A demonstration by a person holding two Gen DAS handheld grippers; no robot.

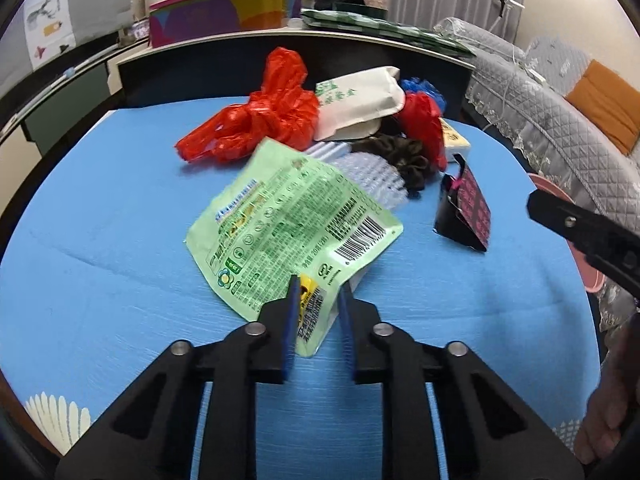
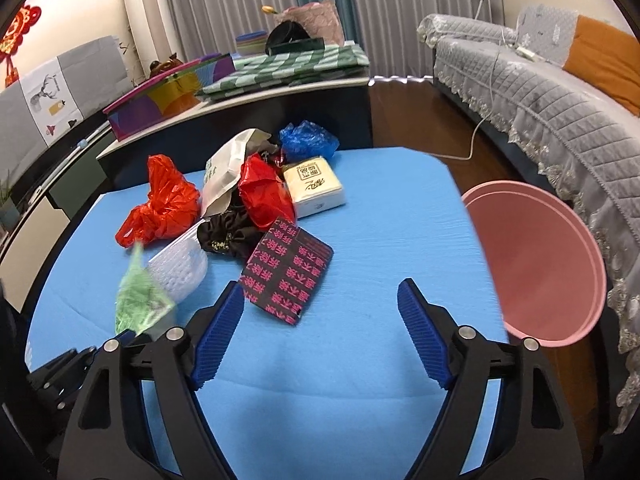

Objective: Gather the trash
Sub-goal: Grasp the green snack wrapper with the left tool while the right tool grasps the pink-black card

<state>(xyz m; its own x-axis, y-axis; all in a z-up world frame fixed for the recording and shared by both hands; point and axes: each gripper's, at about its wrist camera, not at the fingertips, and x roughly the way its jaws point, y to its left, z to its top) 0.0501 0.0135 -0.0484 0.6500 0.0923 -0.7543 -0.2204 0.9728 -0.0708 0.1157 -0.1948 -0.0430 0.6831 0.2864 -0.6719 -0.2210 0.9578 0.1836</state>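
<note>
While the left gripper [image 1: 318,294] clamps the green packet [image 1: 296,220] by its corner, the right gripper [image 2: 320,304] gapes. A pink bin [image 2: 536,264] stands beside the table [image 2: 380,220].

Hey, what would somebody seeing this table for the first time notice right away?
Probably the green wrapper, pinched by its corner in the left gripper above the blue table. Behind it lies a heap of trash led by a crumpled red plastic bag. The pink bin waits off the table's right edge, beside the open right gripper.

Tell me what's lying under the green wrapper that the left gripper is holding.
The green wrapper overlaps the near edge of a clear ridged plastic tray; blue table cover lies below. Anything else beneath it is hidden. The left gripper pinches its corner.
</note>
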